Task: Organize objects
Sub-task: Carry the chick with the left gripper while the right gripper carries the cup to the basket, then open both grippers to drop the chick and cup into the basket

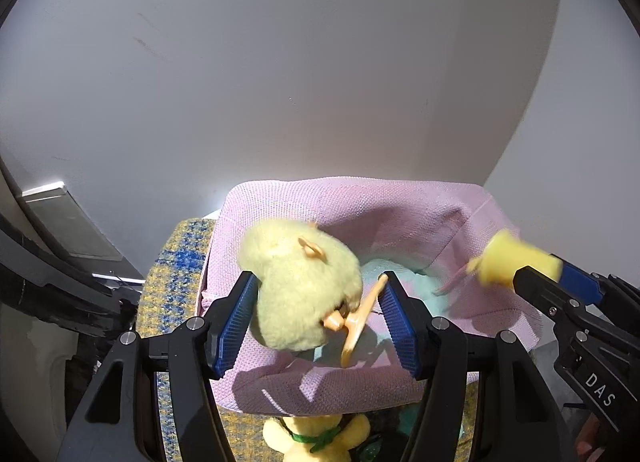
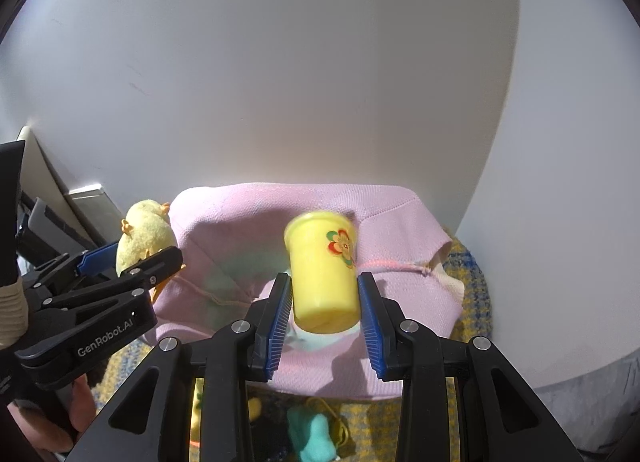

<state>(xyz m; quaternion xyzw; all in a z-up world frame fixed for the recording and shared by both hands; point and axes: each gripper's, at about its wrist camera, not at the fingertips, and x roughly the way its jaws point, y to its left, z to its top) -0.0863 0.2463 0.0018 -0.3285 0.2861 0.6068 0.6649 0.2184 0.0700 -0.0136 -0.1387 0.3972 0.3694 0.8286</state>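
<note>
A pink fabric basket (image 1: 400, 206) (image 2: 248, 206) stands on a yellow-and-blue woven seat against a white wall. My left gripper (image 1: 318, 302) is open above the basket's left side; a fuzzy yellow chick plush (image 1: 300, 286) (image 2: 146, 234) sits between its jaws, touching the left pad and apart from the right one. My right gripper (image 2: 324, 298) is over the basket with a yellow plastic cup (image 2: 324, 274) (image 1: 516, 258) with a flower print between its pads; small gaps show on both sides. Something turquoise (image 1: 400, 274) lies inside the basket.
A yellow plush with a green ribbon (image 1: 316, 438) and a turquoise plush (image 2: 316, 438) lie on the woven seat (image 1: 176, 262) in front of the basket. Dark furniture and a grey panel (image 1: 72, 222) stand at the left. The white wall is close behind.
</note>
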